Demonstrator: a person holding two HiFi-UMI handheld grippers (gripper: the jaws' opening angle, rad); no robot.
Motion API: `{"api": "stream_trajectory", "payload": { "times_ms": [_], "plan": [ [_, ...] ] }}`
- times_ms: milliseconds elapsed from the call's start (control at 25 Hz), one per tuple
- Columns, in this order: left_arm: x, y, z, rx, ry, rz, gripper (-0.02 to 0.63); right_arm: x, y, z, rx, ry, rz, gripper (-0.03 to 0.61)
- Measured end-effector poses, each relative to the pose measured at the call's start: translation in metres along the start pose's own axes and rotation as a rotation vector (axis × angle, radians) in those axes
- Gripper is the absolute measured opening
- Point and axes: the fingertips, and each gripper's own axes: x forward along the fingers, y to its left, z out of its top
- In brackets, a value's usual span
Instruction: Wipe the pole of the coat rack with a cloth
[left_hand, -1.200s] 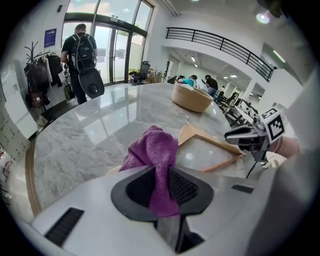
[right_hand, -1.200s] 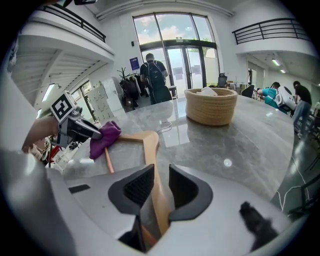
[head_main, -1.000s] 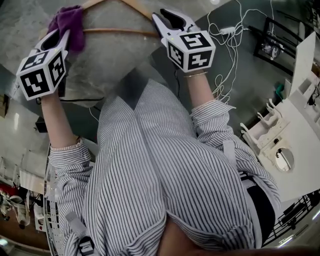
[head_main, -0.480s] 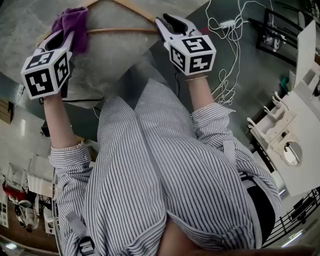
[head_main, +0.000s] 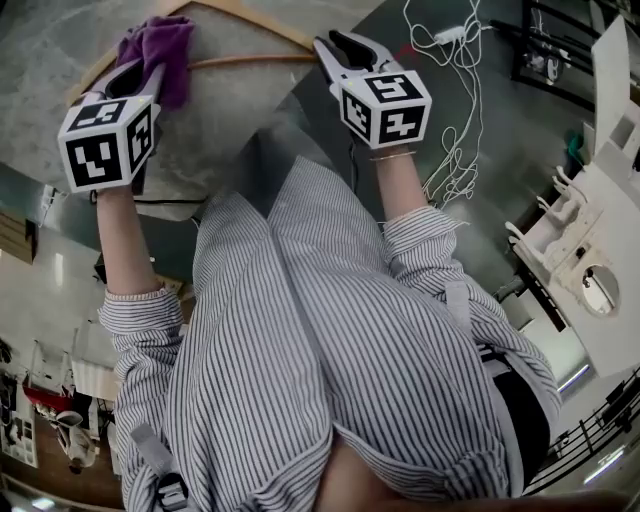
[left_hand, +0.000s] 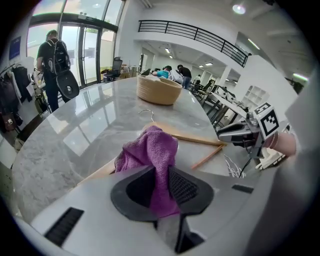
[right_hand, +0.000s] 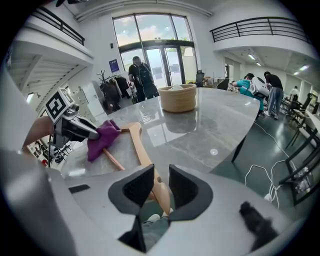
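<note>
One hanger (head_main: 250, 60) end hides within the right tongs' (head_main: 332, 45) grip.

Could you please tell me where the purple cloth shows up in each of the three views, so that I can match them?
Head view: purple cloth at top left, at the left gripper's tip.
Left gripper view: centre of the picture, clamped between the jaws.
Right gripper view: left of middle, also at that gripper's tip.
Shared landmark: the wooden hanger, right by the cloth in every view.
</note>
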Motion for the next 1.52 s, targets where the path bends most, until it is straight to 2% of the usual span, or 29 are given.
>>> {"api": "stream_trajectory", "payload": {
  "times_ms": [400,1000,1520],
  "plan": [
    [0.022,-0.041,0.014,0.063,0.023,-0.092,0.08,-0.006,-0.007,-0.006,0.03,0.004,-0.021,0.097],
    [0.045,-0.107,0.031,0.191,0.043,-0.2,0.08,-0.027,-0.025,-0.037,0.11,0.014,-0.064,0.097],
    [0.064,-0.169,0.03,0.315,0.065,-0.281,0.08,-0.05,-0.04,-0.067,0.163,-0.004,-0.103,0.097]
  ]
}}
